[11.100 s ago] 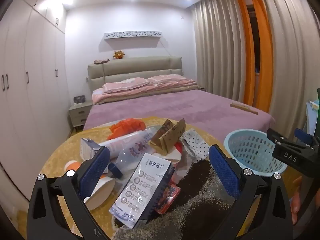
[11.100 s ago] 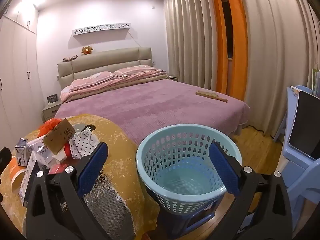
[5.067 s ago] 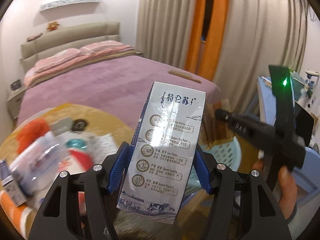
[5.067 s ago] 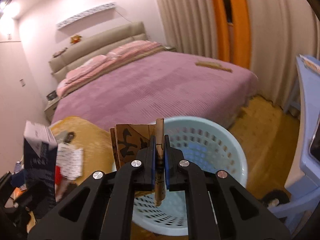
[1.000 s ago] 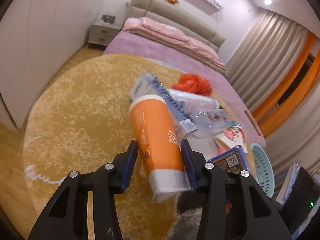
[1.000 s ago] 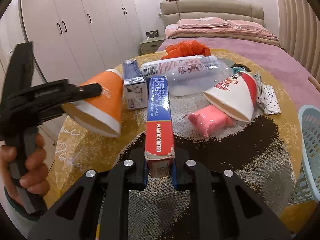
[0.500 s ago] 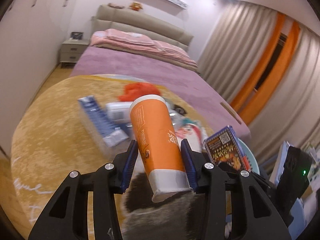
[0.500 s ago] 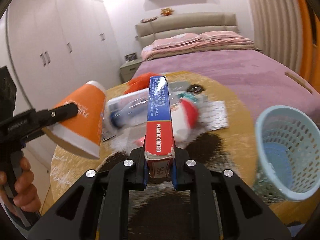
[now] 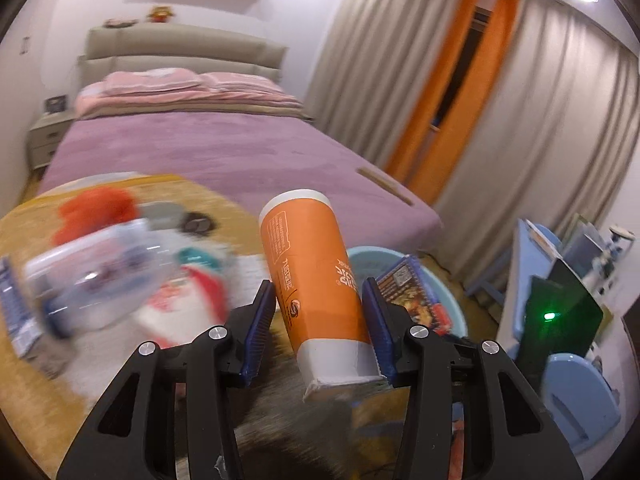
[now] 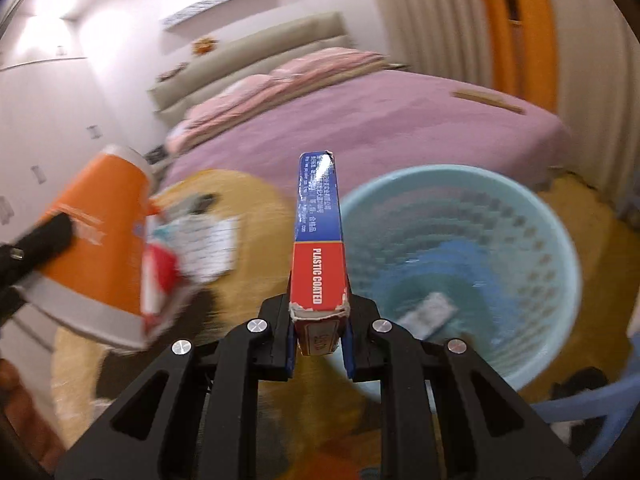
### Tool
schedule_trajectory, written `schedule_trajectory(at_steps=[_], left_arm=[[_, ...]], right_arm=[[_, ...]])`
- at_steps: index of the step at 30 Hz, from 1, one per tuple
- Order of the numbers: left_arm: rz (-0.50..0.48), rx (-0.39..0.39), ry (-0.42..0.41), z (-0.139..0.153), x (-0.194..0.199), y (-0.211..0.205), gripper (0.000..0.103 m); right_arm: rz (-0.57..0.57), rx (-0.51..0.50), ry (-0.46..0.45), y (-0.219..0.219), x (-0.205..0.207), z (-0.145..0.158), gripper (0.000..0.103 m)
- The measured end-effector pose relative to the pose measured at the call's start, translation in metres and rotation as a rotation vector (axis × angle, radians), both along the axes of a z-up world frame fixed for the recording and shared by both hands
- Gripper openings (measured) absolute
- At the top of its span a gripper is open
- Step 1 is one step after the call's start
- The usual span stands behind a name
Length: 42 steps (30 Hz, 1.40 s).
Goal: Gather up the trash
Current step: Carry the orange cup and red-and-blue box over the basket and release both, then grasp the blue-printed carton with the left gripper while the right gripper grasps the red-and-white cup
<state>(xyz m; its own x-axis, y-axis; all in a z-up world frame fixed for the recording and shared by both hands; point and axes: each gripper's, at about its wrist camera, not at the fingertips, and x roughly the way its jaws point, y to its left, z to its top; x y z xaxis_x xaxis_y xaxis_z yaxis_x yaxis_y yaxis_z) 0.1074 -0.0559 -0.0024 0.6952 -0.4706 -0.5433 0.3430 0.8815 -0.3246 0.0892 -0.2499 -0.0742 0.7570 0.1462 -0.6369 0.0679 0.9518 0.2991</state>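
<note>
My left gripper (image 9: 318, 330) is shut on an orange paper cup (image 9: 312, 276), held upside down above the round yellow table (image 9: 36, 408). My right gripper (image 10: 319, 342) is shut on a thin blue and red card box (image 10: 319, 248), held just left of the light blue basket (image 10: 552, 248), which holds a white wrapper (image 10: 430, 312). The box (image 9: 416, 296) and the basket rim (image 9: 368, 252) also show in the left wrist view. The cup (image 10: 96, 240) shows at the left of the right wrist view.
Blurred trash lies on the table: a clear plastic bottle (image 9: 100, 272), an orange bag (image 9: 96, 210), a red and white wrapper (image 9: 188, 300). A purple bed (image 9: 224, 156) stands behind. A blue chair (image 9: 576, 384) is at the right.
Both grippers have swung right with their loads, from over the table towards the basket. The basket now fills the right of the right wrist view.
</note>
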Motion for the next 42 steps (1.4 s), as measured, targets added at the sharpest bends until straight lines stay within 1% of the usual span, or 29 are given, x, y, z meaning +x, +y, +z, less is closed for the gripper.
schedule_trajectory(at_steps=[4, 8, 13, 18, 20, 21, 22, 23, 25, 26, 28, 32, 35, 38, 40, 42], left_arm=[[-0.061, 0.001, 0.032, -0.015, 0.022, -0.041, 0.044], [-0.098, 0.011, 0.071, -0.032, 0.046, -0.071, 0.044], [-0.131, 0.016, 0.124, -0.052, 0.06, -0.098, 0.044], [-0.164, 0.031, 0.141, -0.059, 0.062, -0.12, 0.047], [-0.173, 0.027, 0.141, -0.06, 0.064, -0.124, 0.047], [-0.178, 0.023, 0.137, -0.06, 0.063, -0.123, 0.049], [-0.182, 0.021, 0.131, -0.06, 0.062, -0.122, 0.054], [-0.178, 0.025, 0.125, -0.059, 0.061, -0.121, 0.056], [-0.172, 0.029, 0.123, -0.059, 0.06, -0.12, 0.057], [-0.169, 0.024, 0.128, -0.06, 0.059, -0.117, 0.057], [-0.163, 0.016, 0.131, -0.059, 0.058, -0.112, 0.057], [-0.14, 0.012, 0.119, -0.055, 0.049, -0.097, 0.057], [-0.121, 0.019, 0.095, -0.049, 0.038, -0.084, 0.061], [-0.082, 0.025, 0.058, -0.04, 0.024, -0.064, 0.063], [-0.05, 0.023, 0.043, -0.034, 0.017, -0.05, 0.066], [-0.001, 0.007, 0.028, -0.028, 0.009, -0.029, 0.068]], right_arm=[[-0.082, 0.007, 0.061, -0.032, 0.012, -0.022, 0.015], [-0.125, 0.032, 0.117, -0.053, 0.024, -0.04, 0.015], [-0.139, 0.048, 0.184, -0.064, 0.038, -0.061, 0.015], [-0.125, 0.066, 0.222, -0.069, 0.042, -0.072, 0.016], [-0.134, 0.068, 0.23, -0.075, 0.043, -0.075, 0.022], [-0.139, 0.069, 0.231, -0.076, 0.042, -0.075, 0.028], [-0.14, 0.072, 0.224, -0.079, 0.041, -0.074, 0.033], [-0.141, 0.073, 0.215, -0.081, 0.04, -0.071, 0.036], [-0.156, 0.055, 0.196, -0.082, 0.036, -0.064, 0.058], [-0.169, 0.044, 0.182, -0.082, 0.033, -0.06, 0.06], [-0.172, 0.035, 0.166, -0.083, 0.03, -0.054, 0.06], [-0.161, 0.052, 0.137, -0.08, 0.023, -0.043, 0.06], [-0.141, 0.041, 0.104, -0.069, 0.019, -0.032, 0.06], [-0.1, 0.043, 0.076, -0.053, 0.015, -0.021, 0.06], [-0.07, 0.037, 0.059, -0.04, 0.014, -0.015, 0.06], [-0.045, 0.029, 0.043, -0.027, 0.012, -0.007, 0.06]])
